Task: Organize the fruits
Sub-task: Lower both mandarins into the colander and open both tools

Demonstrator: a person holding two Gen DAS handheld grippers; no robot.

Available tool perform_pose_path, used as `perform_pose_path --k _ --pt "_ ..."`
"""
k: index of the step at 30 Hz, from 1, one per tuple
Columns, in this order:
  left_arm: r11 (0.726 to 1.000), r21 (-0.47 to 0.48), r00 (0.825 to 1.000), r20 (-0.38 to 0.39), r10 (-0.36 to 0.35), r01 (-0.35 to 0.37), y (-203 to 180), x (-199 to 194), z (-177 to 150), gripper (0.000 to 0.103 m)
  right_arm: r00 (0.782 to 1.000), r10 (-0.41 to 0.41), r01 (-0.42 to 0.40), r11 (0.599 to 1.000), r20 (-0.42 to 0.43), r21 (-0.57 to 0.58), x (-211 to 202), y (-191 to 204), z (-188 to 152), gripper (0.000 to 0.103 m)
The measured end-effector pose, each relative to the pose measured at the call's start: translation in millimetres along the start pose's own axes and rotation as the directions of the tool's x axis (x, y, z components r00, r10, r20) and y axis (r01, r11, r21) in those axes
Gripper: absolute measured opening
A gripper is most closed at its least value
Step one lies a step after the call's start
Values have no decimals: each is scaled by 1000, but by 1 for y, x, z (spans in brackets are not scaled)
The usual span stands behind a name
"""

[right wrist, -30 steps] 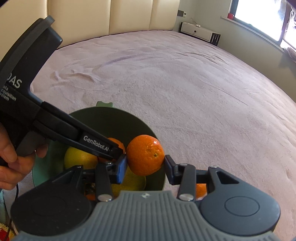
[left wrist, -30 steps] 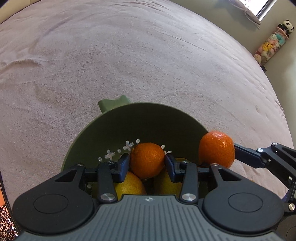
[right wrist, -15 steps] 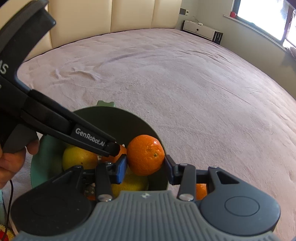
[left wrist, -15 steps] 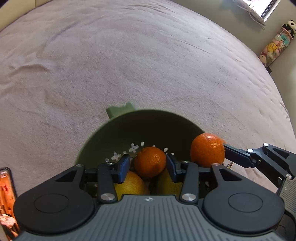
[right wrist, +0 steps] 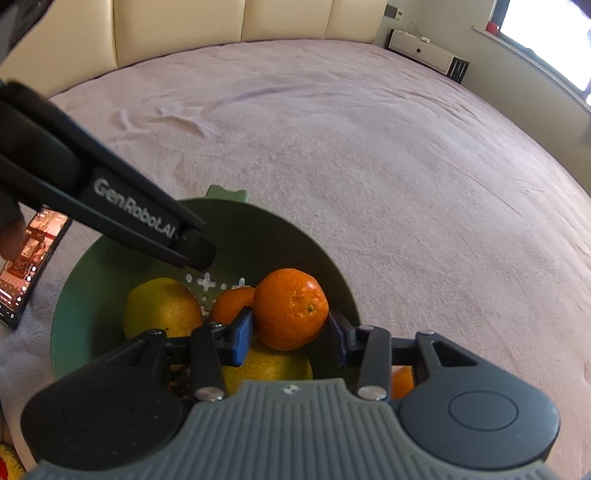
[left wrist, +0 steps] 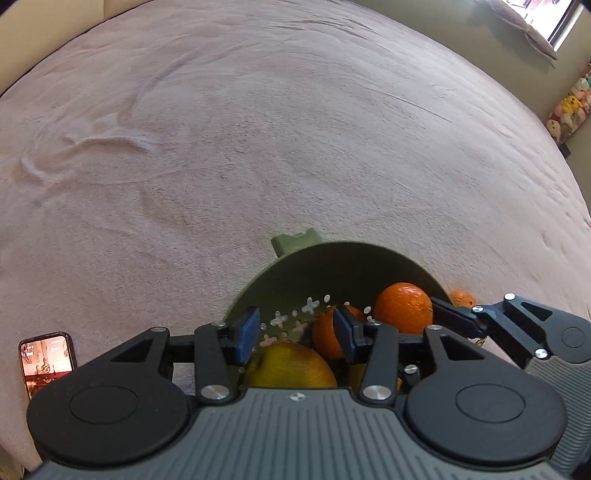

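Note:
A green strainer bowl (right wrist: 258,221) sits on the bed with two yellow fruits (right wrist: 162,310) and a small orange (right wrist: 232,302) in it. My left gripper (left wrist: 295,332) hangs open above the bowl (left wrist: 351,251). Nothing is between its blue pads; the small orange (left wrist: 325,336) lies below, partly behind the right pad. One left finger (right wrist: 147,221) crosses the right wrist view. My right gripper (right wrist: 290,341) is shut on a larger orange (right wrist: 291,308), held over the bowl's right side, also visible as the orange (left wrist: 404,308) in the left wrist view.
Another small orange (left wrist: 461,298) lies on the pink bedspread (left wrist: 258,129) just right of the bowl. A phone (left wrist: 46,365) with a lit screen lies left of the bowl. A padded headboard (right wrist: 258,29) stands at the far side.
My left gripper's jaws have spread off the small orange and risen, leaving it in the bowl. The right gripper has carried its orange further over the bowl.

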State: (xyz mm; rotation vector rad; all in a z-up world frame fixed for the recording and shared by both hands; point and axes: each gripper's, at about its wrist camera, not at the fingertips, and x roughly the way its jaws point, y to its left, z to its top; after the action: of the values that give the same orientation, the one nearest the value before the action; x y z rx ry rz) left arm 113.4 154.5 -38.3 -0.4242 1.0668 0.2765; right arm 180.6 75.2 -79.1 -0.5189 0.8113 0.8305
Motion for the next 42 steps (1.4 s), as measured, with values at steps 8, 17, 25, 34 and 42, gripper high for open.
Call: perform_pose_path --k 8,17,25,34,42 --pt "1000 -7 1000 -22 9 -10 2 4 -1 53 999 32 -31 998 -13 51 10 -3 2 41" --pt "1000 4 999 -37 14 -14 1 8 -1 57 999 34 -31 993 -27 117 16 -18 3 41" --pt "1000 14 999 -37 11 -10 -3 9 -2 58 999 8 -4 996 -49 85 10 -10 4 43" --pt "998 60 1000 -12 3 -2 -15 -1 -7 60 999 -40 40 998 -2 47 -15 -4 -1 61" --pt "988 152 998 59 -39 30 -37 -23 -15 62 991 -113 108 991 66 80 -60 -10 -18 66"
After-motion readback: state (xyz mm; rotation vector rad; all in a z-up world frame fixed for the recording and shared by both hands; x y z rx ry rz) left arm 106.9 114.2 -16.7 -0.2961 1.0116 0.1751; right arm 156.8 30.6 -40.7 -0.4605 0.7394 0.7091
